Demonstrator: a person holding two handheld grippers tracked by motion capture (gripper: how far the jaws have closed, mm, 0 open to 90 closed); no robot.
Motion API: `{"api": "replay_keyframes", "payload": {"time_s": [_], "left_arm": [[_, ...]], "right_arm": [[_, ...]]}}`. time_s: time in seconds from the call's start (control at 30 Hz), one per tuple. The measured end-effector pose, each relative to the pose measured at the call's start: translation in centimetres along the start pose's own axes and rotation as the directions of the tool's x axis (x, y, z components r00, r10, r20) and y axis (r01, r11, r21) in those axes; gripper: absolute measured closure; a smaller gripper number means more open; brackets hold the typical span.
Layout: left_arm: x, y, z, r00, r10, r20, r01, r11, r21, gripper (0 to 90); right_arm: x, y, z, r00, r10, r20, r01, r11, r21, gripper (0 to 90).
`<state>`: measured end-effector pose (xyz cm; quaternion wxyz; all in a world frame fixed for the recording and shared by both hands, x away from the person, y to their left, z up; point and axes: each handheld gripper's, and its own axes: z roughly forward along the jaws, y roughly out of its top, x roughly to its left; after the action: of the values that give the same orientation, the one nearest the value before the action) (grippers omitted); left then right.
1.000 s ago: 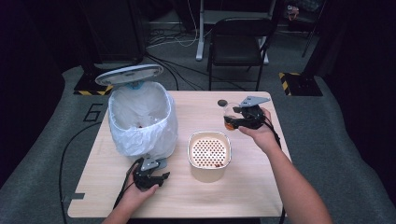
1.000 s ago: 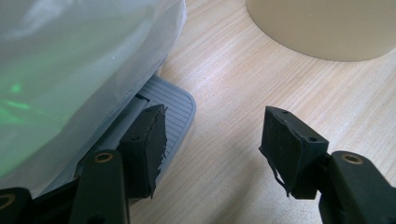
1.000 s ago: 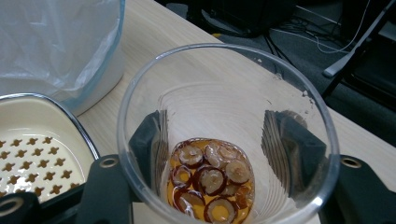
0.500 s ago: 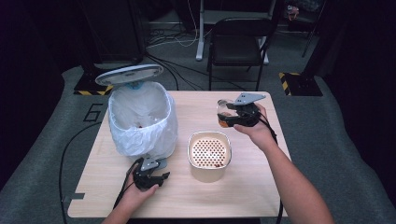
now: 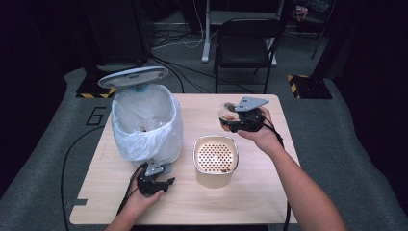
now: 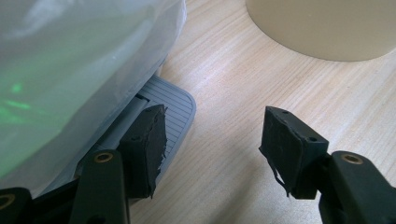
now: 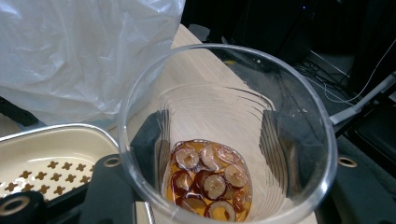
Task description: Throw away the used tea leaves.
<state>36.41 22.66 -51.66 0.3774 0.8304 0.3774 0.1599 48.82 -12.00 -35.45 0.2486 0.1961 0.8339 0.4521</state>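
Observation:
My right gripper (image 5: 234,121) is shut on a clear plastic cup (image 5: 226,114), held in the air over the table's far right part. Its jaws have just closed a little tighter on the cup. In the right gripper view the cup (image 7: 210,107) holds red fruit slices (image 7: 210,179) in amber liquid, with a black finger (image 7: 148,140) on each side. A cream pot with a perforated strainer insert (image 5: 215,155) stands below and to its left. My left gripper (image 5: 160,184) rests low at the table's near left, open, its jaws (image 6: 212,140) apart over bare wood, one beside the bin's grey pedal (image 6: 173,105).
A pedal bin lined with a white bag (image 5: 144,126) stands at the table's left with its lid (image 5: 133,77) raised. The strainer pot's wall (image 6: 322,28) is just beyond my left gripper. A folding chair (image 5: 248,48) stands behind the wooden table (image 5: 250,202).
My right hand has carried the cup leftward and slightly up, from the table's right side toward its middle. The left gripper has stayed where it was.

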Motion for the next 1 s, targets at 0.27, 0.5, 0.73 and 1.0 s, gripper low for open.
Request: {"api": "replay_keyframes", "payload": {"time_s": [0.27,0.5,0.73,1.0], "left_arm": [[0.0,0.0,0.0,1.0000,-0.002,0.001,0.002,1.0000,-0.001,40.2],[0.0,0.0,0.0,1.0000,-0.003,-0.002,0.003,1.0000,-0.004,40.2],[0.0,0.0,0.0,1.0000,-0.001,0.001,0.001,1.0000,-0.001,40.2],[0.0,0.0,0.0,1.0000,-0.001,-0.001,0.001,1.0000,-0.001,40.2]], "right_arm": [[0.9,0.8,-0.4,0.9937,-0.112,0.003,0.112,0.994,0.021,43.4],[1.6,1.2,-0.6,0.9858,-0.168,-0.005,0.168,0.986,0.024,43.4],[2.2,1.4,-1.0,0.9676,-0.253,0.001,0.253,0.968,0.009,43.5],[3.0,1.2,-1.1,0.9289,-0.370,0.015,0.370,0.929,0.008,43.4]]}}
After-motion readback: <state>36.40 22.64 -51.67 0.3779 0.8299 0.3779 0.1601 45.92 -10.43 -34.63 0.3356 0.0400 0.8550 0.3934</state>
